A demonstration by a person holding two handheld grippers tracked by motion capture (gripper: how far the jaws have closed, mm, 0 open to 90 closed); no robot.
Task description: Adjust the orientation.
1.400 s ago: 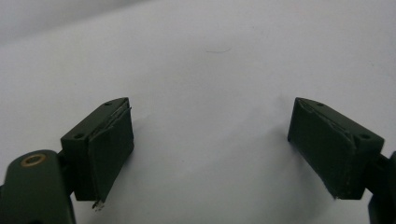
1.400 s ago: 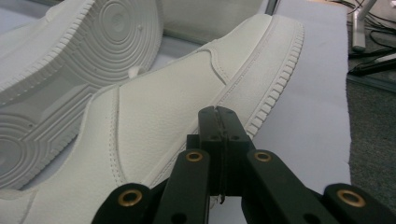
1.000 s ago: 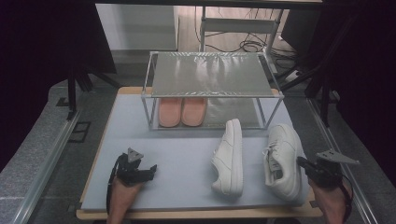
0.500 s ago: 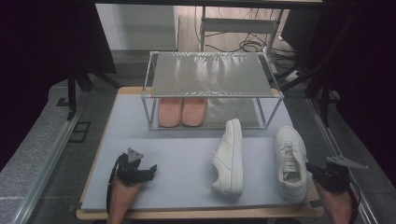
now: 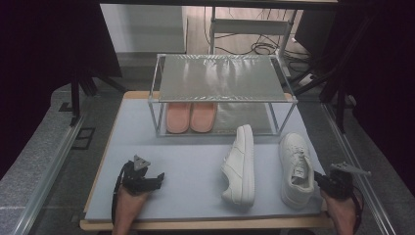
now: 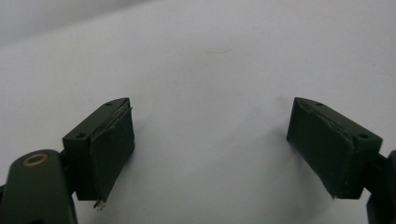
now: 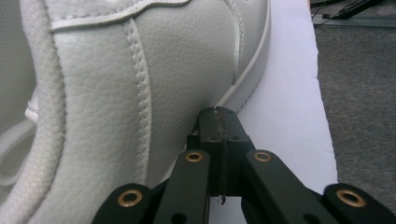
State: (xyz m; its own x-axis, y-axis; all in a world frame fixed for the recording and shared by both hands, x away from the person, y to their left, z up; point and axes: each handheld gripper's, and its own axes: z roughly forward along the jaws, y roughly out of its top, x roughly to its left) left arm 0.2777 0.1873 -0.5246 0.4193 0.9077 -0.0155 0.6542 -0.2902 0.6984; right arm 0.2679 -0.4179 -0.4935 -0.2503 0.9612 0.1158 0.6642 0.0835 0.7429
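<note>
Right gripper view, hand-held gripper point(image 7: 219, 116) closed, against white sneaker point(image 7: 116, 84)

On the bench point(image 5: 122, 147), a pale blue-grey mat covers the top, and a metal-framed shoe rack point(image 5: 222, 78) with a silvery shelf stands toward twelve o'clock from the mat's middle. A pair of pink slippers point(image 5: 191, 117) sits side by side on the rack's lower level, at its nine o'clock end, toes pointing away. Another white sneaker point(image 5: 241, 164) lies tipped on its side on the mat at about five o'clock from the slippers, and cables point(image 5: 262, 49) trail on the floor beyond the rack.
</note>
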